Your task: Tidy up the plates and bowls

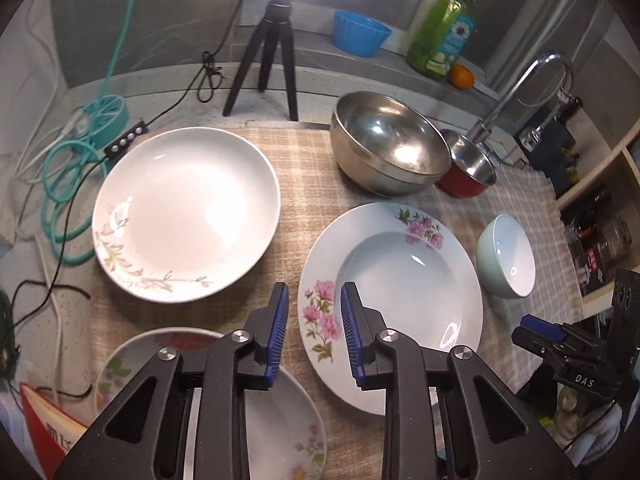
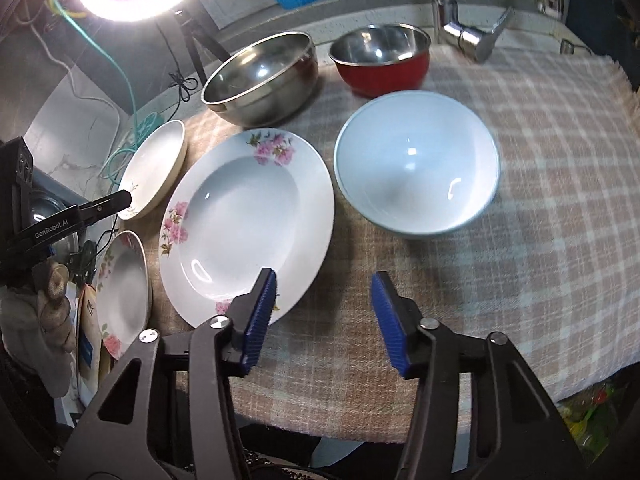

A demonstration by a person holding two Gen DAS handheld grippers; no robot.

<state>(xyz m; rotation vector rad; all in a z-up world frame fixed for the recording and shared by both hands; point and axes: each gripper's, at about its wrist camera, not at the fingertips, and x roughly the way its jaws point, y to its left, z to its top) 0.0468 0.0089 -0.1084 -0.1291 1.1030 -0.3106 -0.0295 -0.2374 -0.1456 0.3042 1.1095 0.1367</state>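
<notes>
A pink-flowered deep plate (image 1: 392,304) (image 2: 248,216) lies mid-cloth. A leaf-patterned white plate (image 1: 186,212) (image 2: 156,168) lies to its left, and a small flowered plate (image 1: 280,412) (image 2: 122,292) sits nearer, partly under my left gripper. A pale green bowl (image 1: 506,256) (image 2: 416,164) stands at the right. A steel bowl (image 1: 390,142) (image 2: 262,78) and a red steel-lined bowl (image 1: 468,172) (image 2: 382,62) stand at the back. My left gripper (image 1: 314,300) is open and empty over the flowered plate's left rim. My right gripper (image 2: 324,284) is open and empty, just short of the green bowl.
A checked cloth (image 2: 520,240) covers the counter. A tap (image 1: 516,92) (image 2: 468,36) stands behind the red bowl. A tripod (image 1: 268,52), cables (image 1: 68,184), a blue tub (image 1: 360,34), a soap bottle (image 1: 444,32) and an orange (image 1: 460,76) line the back. A red book (image 1: 44,432) lies front left.
</notes>
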